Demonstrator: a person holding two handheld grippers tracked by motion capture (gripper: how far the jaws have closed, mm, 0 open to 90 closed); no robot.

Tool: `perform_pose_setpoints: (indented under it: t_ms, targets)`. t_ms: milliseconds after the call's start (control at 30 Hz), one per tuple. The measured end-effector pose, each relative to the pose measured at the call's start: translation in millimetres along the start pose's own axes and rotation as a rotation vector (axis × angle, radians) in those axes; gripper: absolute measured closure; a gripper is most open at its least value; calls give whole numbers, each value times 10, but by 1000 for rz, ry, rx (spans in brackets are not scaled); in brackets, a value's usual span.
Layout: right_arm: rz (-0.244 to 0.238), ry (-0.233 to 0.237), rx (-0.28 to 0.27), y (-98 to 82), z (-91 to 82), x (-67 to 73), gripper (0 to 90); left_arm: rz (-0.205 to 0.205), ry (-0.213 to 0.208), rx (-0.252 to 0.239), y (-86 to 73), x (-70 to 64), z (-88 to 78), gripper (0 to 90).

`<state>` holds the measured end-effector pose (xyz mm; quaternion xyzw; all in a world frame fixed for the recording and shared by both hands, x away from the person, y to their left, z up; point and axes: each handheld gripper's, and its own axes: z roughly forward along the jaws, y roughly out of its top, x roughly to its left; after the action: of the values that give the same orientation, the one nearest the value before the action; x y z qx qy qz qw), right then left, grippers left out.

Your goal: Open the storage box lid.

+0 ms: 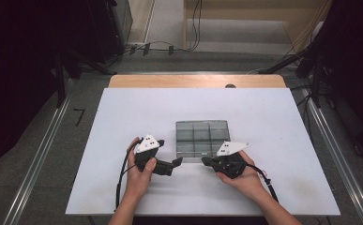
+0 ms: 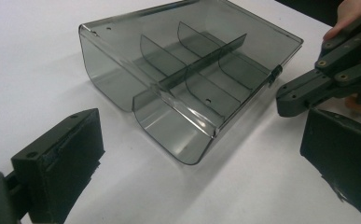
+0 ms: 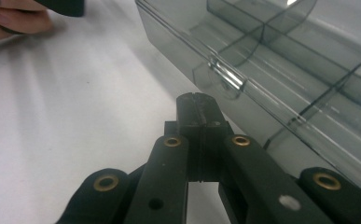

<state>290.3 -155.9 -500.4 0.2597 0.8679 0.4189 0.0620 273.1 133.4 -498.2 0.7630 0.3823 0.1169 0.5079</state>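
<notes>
The box (image 2: 192, 79) is see-through grey plastic, smooth and shiny. The desk (image 1: 137, 112) is white and matt. The jaws are dull black plastic.

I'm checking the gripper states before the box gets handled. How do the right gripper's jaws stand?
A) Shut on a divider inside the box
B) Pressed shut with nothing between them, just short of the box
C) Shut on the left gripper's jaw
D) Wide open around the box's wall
B: in the right gripper view the right gripper has its two pads pressed together, empty, on the white table just before the latch of the smoky clear divided box.
</notes>
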Motion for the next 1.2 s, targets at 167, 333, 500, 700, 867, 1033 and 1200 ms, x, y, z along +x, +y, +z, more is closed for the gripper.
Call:
perform_pose_setpoints:
  t_ms: [167, 333, 500, 700, 867, 1033, 1200]
  targets:
    - [26, -18, 16, -18, 42, -45, 884, -2, 7, 4, -18, 22, -7, 0]
    - [36, -31, 13, -25, 51, -63, 884, -6, 11, 5, -22, 31, -10, 0]
    - [33, -32, 2, -21, 31, -61, 885, -1, 3, 15, -22, 31, 3, 23]
    - [23, -38, -10, -11, 1, -57, 884, -16, 2, 16, -22, 44, -2, 37]
    - [23, -39, -13, -8, -14, -60, 885, -21, 1, 20, -24, 52, -6, 54]
    - [24, -43, -22, 0, -29, -57, 884, -42, 8, 30, -30, 77, -3, 90]
    - [17, -33, -32, 13, -50, -46, 884, -50, 3, 40, -35, 88, 10, 120]
